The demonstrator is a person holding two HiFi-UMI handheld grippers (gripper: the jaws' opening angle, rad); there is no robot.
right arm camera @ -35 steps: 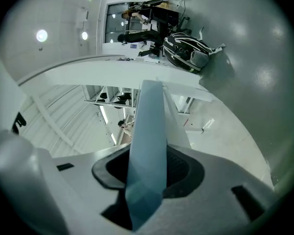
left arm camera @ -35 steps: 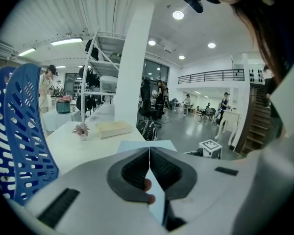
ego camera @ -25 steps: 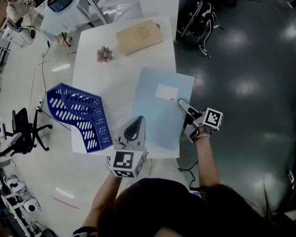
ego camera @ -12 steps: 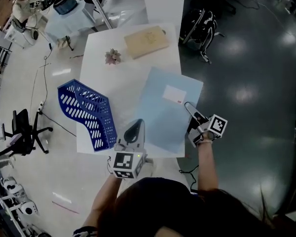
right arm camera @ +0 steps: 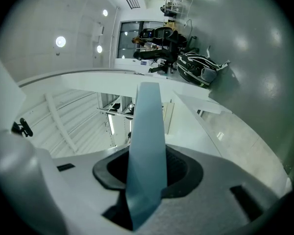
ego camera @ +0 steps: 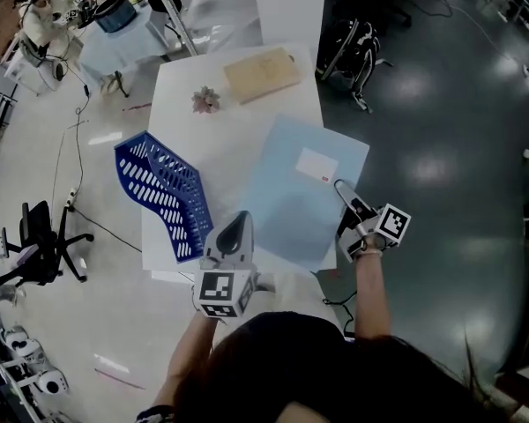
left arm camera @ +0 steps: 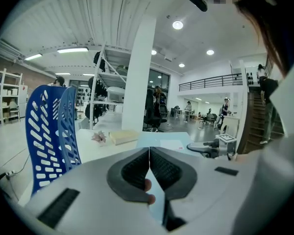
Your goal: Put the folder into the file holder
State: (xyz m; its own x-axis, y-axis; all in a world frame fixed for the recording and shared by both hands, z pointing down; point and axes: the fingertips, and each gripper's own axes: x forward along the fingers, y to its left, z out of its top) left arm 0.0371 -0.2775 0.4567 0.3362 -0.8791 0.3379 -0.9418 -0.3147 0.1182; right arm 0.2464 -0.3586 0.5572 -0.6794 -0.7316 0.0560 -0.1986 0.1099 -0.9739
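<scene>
Pale blue flat folder (ego camera: 293, 194): only the right gripper view shows the right gripper (right arm camera: 148, 166) pinching its edge; the left gripper (left arm camera: 149, 154) is clenched, empty.

The left gripper (ego camera: 239, 220) covers part of the near edge of the light blue plastic folder (ego camera: 291, 201). Print on the folder's white rectangular label (ego camera: 317, 165) is too small to read. At the folder's eleven o'clock, a small pinkish object (ego camera: 205, 100) is too small to identify. In the left gripper view, the blue perforated plastic file holder (left arm camera: 49, 131) has its base hidden behind that gripper's grey body.
</scene>
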